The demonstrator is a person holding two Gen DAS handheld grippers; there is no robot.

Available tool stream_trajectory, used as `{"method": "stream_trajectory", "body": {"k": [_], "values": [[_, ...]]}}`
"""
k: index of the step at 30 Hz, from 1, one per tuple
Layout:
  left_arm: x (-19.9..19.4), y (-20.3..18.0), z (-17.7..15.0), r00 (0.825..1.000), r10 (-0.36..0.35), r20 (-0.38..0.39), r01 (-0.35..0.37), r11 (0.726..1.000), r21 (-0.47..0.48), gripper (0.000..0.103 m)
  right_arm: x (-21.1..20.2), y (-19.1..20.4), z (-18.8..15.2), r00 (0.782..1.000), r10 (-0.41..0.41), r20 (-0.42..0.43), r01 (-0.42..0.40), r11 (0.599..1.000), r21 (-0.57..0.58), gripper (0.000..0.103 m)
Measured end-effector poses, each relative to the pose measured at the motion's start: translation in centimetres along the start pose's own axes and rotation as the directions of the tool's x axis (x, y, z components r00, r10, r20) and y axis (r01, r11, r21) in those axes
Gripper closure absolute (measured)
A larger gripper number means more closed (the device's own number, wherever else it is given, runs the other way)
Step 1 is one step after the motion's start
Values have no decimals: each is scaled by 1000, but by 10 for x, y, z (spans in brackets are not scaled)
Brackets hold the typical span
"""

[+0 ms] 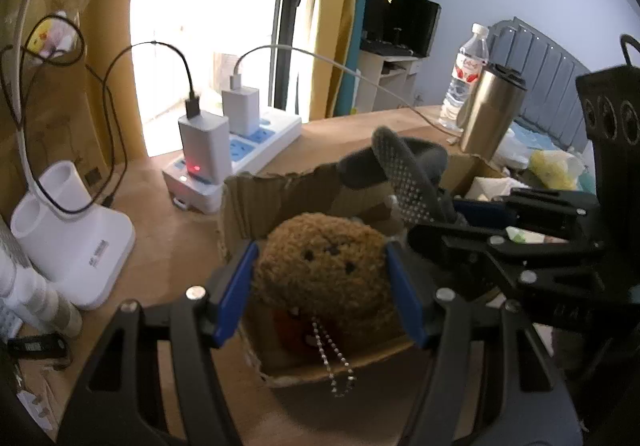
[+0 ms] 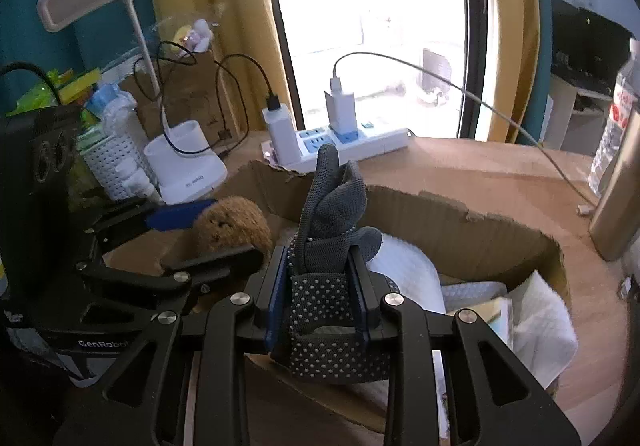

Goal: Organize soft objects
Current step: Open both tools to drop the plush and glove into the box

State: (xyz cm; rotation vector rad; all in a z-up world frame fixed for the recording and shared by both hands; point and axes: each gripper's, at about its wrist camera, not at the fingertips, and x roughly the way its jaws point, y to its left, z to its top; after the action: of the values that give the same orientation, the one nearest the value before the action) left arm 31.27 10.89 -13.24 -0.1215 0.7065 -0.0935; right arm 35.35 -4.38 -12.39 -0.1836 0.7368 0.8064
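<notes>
Left gripper [image 1: 320,286] clamps the round brown fuzzy plush toy [image 1: 326,270] at frame centre, over the torn cardboard box [image 1: 276,202]. Likely light and squashy; grip its wide middle, not the dangling ball chain [image 1: 334,362]. Right gripper [image 2: 318,298] pinches the dark grey dotted knit glove [image 2: 332,230] mid-frame: limp, floppy, grippy dots. White power strip [image 2: 360,142] behind.

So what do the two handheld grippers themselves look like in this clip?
Both match: the left gripper and right gripper have matte black linkage frames with triangular cutouts, silver pivot screws and blue finger pads. White "GenRobot" lettering marks the left unit's body. No sleeves visible.
</notes>
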Motion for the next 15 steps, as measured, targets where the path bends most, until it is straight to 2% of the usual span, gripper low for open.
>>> {"method": "stream_trajectory", "body": {"k": [5, 15], "values": [[3, -2, -1, 1000, 6, 14, -6, 1000, 11, 33, 8, -3, -3, 999, -2, -32, 3, 1000, 18, 71], [3, -6, -1, 1000, 9, 15, -9, 1000, 30, 31, 0, -12, -4, 999, -35, -24, 36, 998, 52, 52]]}}
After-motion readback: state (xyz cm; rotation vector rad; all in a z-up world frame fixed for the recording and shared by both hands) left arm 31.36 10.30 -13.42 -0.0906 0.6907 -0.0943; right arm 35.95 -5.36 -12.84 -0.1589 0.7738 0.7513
